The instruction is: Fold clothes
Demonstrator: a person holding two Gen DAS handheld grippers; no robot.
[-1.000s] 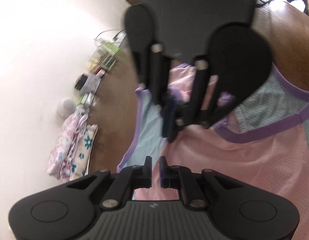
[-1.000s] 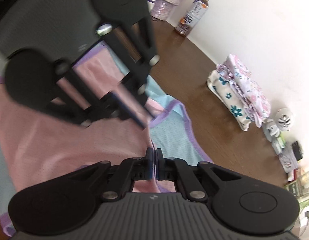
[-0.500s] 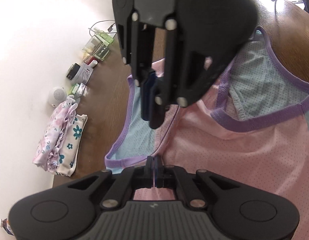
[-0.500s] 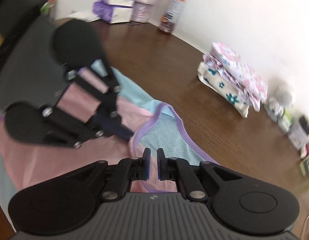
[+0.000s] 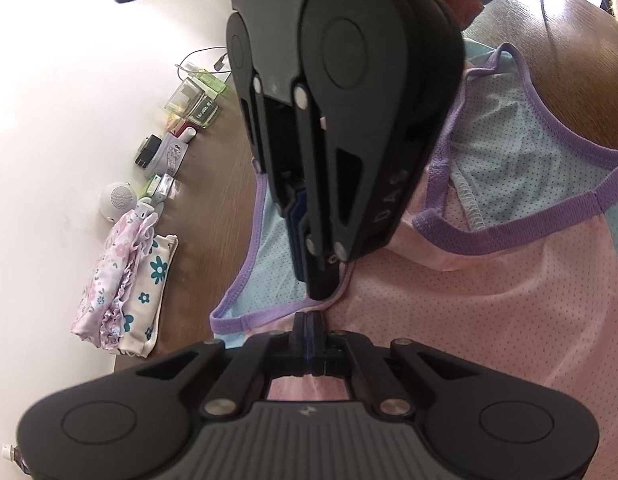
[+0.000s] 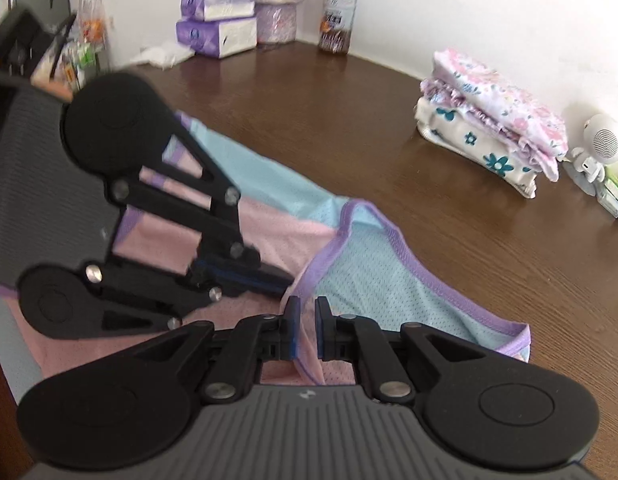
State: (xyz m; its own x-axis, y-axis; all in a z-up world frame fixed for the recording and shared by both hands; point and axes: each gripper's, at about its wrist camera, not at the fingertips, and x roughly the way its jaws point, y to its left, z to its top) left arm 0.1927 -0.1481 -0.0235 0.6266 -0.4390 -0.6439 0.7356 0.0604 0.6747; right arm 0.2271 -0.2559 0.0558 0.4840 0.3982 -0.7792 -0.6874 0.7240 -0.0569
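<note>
**Garment edge pinched at the table's wall side**

The left gripper (image 5: 309,330) is seen with its jaws pressed together on the purple-trimmed edge of a pink and light-blue mesh garment (image 5: 489,304). The right gripper (image 5: 321,280) is held just above it, fingertips down at the same trim. Folded floral clothes (image 5: 125,280) are stacked along the table (image 5: 213,216) edge against the wall, beside a small white speaker (image 5: 116,200).

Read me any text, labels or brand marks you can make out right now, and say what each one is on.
"DAS": raised letters on a finger link of the right gripper, in the left wrist view.
Bottle: the label print is too blurred to read.
Tissue packs: the printing is blurred and unreadable.
Clear box by the wall: the label is too small to read.
Pink and blue garment: no text visible.
</note>
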